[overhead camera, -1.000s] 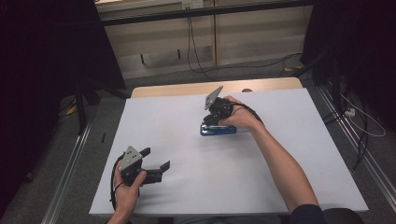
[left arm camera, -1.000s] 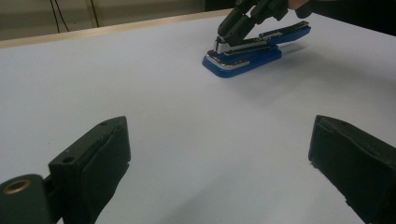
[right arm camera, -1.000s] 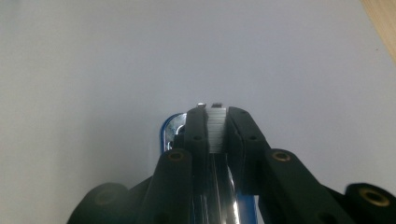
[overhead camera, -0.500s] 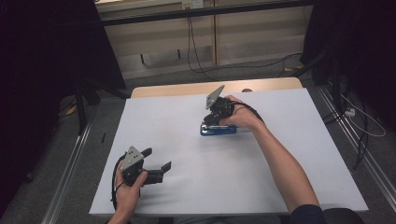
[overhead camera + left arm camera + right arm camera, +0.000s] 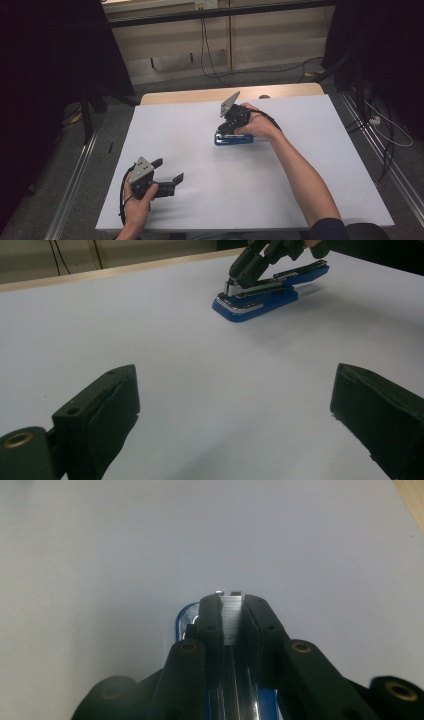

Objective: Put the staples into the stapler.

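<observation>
In the right gripper view we see the black jaws of our right gripper (image 5: 232, 615) drawn narrow, pressing from both sides on a silvery ribbed strip of staples (image 5: 232, 622) that stands between the pads. Beneath that strip lies the blue plastic stapler with a chrome metal magazine (image 5: 186, 622), whose rounded blue front end shows just to the left of the jaws.

In the left gripper view the same stapler (image 5: 265, 292) sits flat on its base with its top arm lifted open at an angle, and the right gripper (image 5: 240, 277) bears down on the front end of the magazine. From the high view the stapler (image 5: 235, 139) lies a little beyond the middle of the white-covered table (image 5: 300, 130), towards the far side, with our right hand (image 5: 257, 125) wrapped around the gripper (image 5: 227, 131) directly over it and the forearm running back to the near right edge.

Our left gripper (image 5: 235, 405) has its black padded fingers (image 5: 112, 405) spread wide with nothing between them, just bare white surface. In the high view it (image 5: 170, 177) rests low near the front left of the table, held in our left hand (image 5: 137, 202), well apart from the stapler and pointing roughly towards it.

Beyond the white cover a strip of pale wooden tabletop (image 5: 200, 95) shows along the far edge.
</observation>
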